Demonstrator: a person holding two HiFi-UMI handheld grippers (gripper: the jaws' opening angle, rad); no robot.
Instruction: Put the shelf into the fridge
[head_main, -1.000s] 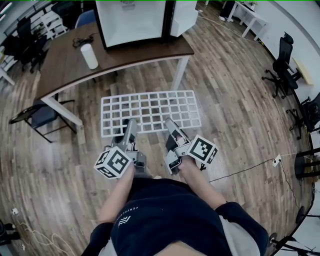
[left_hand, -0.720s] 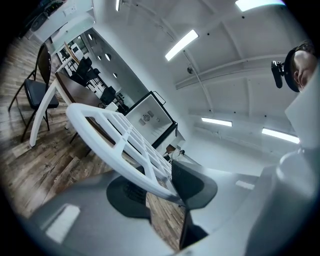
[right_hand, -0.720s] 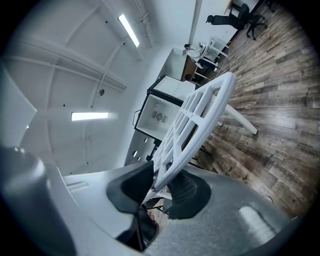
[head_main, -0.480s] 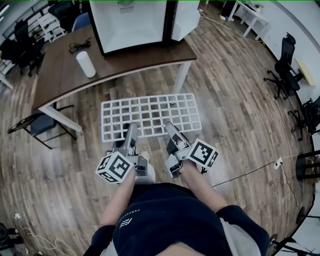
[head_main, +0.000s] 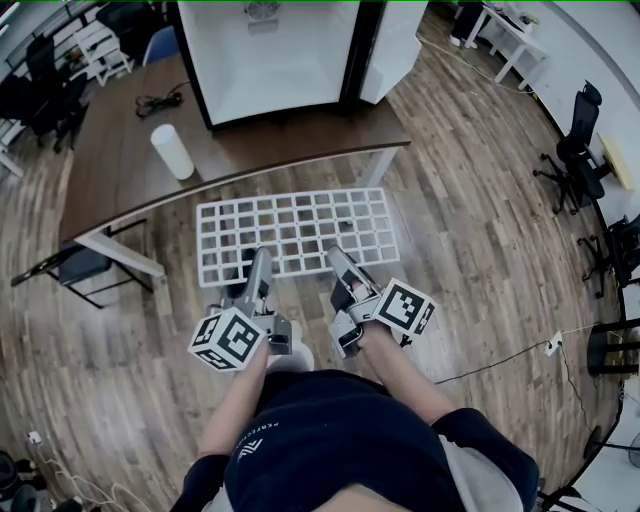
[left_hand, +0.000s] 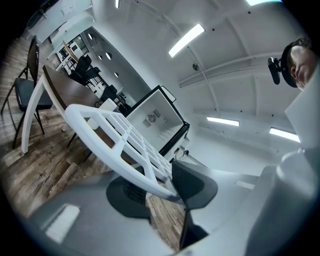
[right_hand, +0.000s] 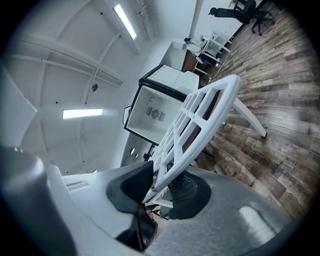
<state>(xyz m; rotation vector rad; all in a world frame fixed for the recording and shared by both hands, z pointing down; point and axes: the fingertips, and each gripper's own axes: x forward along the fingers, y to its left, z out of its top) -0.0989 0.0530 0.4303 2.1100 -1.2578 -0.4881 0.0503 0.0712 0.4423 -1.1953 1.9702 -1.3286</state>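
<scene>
Shelf (left_hand: 121, 166) sits clamped in left gripper (head_main: 258, 262), its edge between opening jaws of right gripper (head_main: 338, 258).

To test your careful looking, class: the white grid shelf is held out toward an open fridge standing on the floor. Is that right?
No. The fridge stands on the brown table, not the floor, as the head view shows; the white grid shelf is held out toward it.

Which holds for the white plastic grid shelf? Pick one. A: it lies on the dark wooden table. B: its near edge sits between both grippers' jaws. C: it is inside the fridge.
B: the white plastic grid shelf has its near edge between the jaws of the left gripper and of the right gripper, whose jaws are opening.
</scene>
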